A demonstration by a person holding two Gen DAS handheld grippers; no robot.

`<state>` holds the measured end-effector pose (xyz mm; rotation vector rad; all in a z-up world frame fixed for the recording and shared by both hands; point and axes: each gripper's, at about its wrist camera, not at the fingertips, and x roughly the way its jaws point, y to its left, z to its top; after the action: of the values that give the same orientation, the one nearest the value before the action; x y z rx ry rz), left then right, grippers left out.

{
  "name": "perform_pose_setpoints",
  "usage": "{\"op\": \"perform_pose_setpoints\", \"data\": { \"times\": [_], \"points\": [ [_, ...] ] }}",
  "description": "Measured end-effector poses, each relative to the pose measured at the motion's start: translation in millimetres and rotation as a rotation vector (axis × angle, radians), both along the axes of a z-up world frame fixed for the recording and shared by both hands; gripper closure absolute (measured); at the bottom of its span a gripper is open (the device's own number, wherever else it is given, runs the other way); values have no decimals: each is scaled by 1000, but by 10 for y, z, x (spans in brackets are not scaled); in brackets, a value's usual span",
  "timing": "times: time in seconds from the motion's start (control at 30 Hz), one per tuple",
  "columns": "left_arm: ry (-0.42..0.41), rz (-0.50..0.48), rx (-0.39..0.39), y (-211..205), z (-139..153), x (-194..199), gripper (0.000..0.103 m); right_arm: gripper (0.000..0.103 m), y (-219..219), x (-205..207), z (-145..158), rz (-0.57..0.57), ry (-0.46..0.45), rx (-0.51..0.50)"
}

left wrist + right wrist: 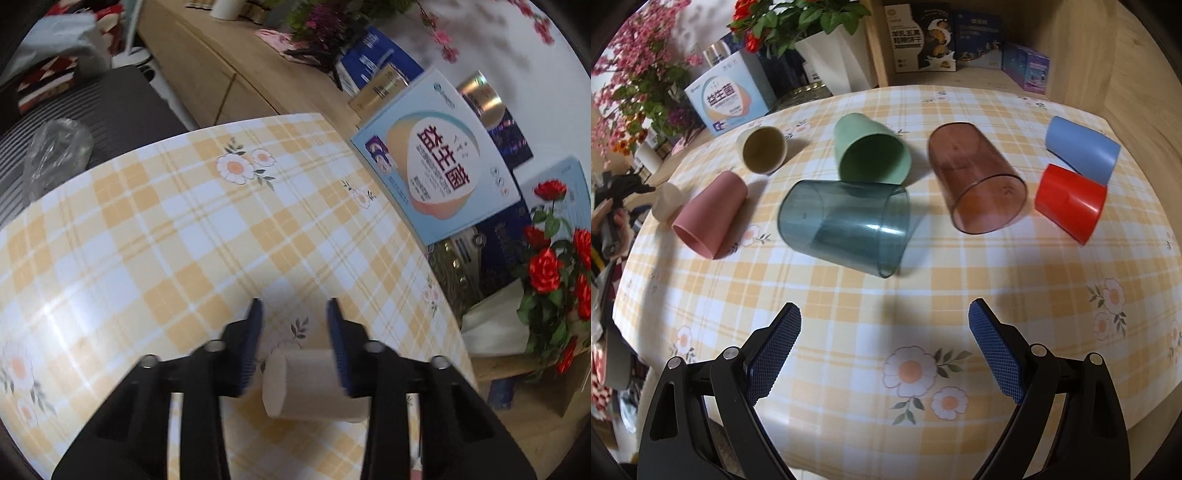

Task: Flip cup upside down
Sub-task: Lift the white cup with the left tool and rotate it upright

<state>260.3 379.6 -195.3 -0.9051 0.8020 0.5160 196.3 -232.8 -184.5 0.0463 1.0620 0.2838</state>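
Left fingers (334, 343), blue-padded, pinch a small cream-beige plastic cup (314, 384) held sideways, base toward the left finger, just above the yellow-plaid floral counter (155, 229). Left gripper (295, 343) points across the counter toward a light-blue printed box (436, 162).

Right fingers (993, 350) spread wide, nothing between them; right gripper (884, 347) hovers over the counter, angled down toward the cups. All lie on their sides, insides bare where visible: pink opaque cup (709, 214), beige cup with olive inside (762, 149), green opaque cup (870, 153), teal see-through tumbler (846, 227), brown see-through tumbler (975, 181), red cup (1071, 201), blue cup (1080, 147) touching it.
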Motion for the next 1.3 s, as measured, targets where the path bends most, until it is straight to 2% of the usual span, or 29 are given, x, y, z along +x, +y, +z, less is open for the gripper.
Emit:
{"op": "perform_pose_setpoints", "data": {
  "times": [0.17,0.23,0.37,0.57,0.7,0.73,0.87,0.9,0.93,1.1,1.3],
  "points": [
    [-7,-148,59,-8,38,74,75,14,5,-13,24,1,1,-4],
    [-26,-165,69,41,64,10,66,14,-19,6,8,-14,10,0],
    [-29,-204,43,115,-6,-58,57,14,16,54,-29,-14,27,3],
    [-68,-218,10,119,-82,98,57,14,84,78,-5,-4,29,-4],
    [-85,-333,-3,-25,-94,246,56,14,41,72,56,-18,17,-5],
    [-89,-358,7,-66,-83,252,55,14,18,76,64,-26,16,-2],
    [-117,-451,36,-189,-28,202,36,14,0,117,36,-35,26,-2],
    [-124,-480,53,-227,-4,174,30,14,12,125,30,-31,28,-2],
    [-121,-499,72,-260,14,157,28,14,23,127,27,-25,29,-2],
    [-63,-671,218,-501,102,111,27,14,87,112,38,0,27,1],
    [95,-987,608,-1062,87,74,27,14,51,127,18,-21,45,-2]
  ]
}}
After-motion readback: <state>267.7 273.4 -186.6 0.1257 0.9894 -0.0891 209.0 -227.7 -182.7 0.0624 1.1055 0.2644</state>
